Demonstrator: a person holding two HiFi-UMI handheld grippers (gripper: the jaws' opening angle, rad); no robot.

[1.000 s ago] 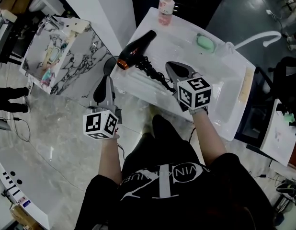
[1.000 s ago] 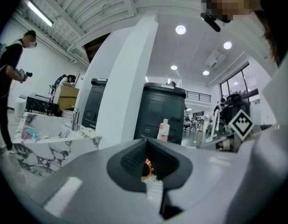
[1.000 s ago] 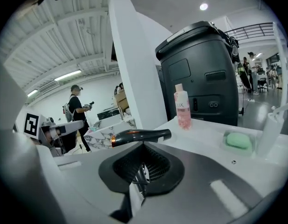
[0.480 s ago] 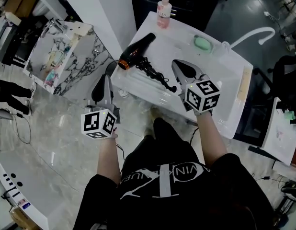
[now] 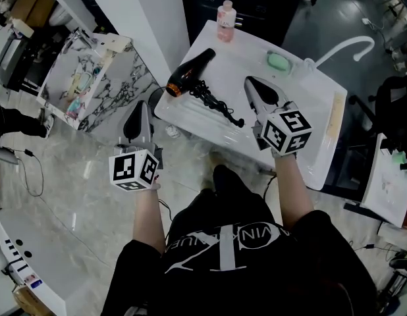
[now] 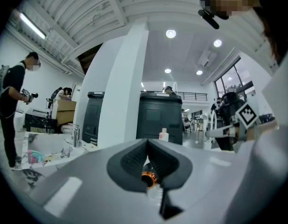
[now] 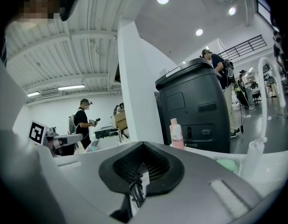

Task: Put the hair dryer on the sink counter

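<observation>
White worktop [image 5: 182, 113] is carrying the hair dryer [image 5: 190, 71]. Left gripper [image 5: 140, 107] and right gripper [image 5: 253, 83] are hovering, jaws pressed together, empty. The cord [image 5: 217, 104] is blurring at its near end.

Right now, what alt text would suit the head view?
A black hair dryer lies on a white sink counter, its cord curled beside it. A person holds the right gripper over the counter, the left gripper over the floor.

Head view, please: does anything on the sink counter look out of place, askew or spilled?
Only mildly: the hair dryer lies on its side, diagonal, its orange end close to the left edge of the sink counter, and its coiled cord sprawls loose. Nothing looks spilled or damaged.
</observation>
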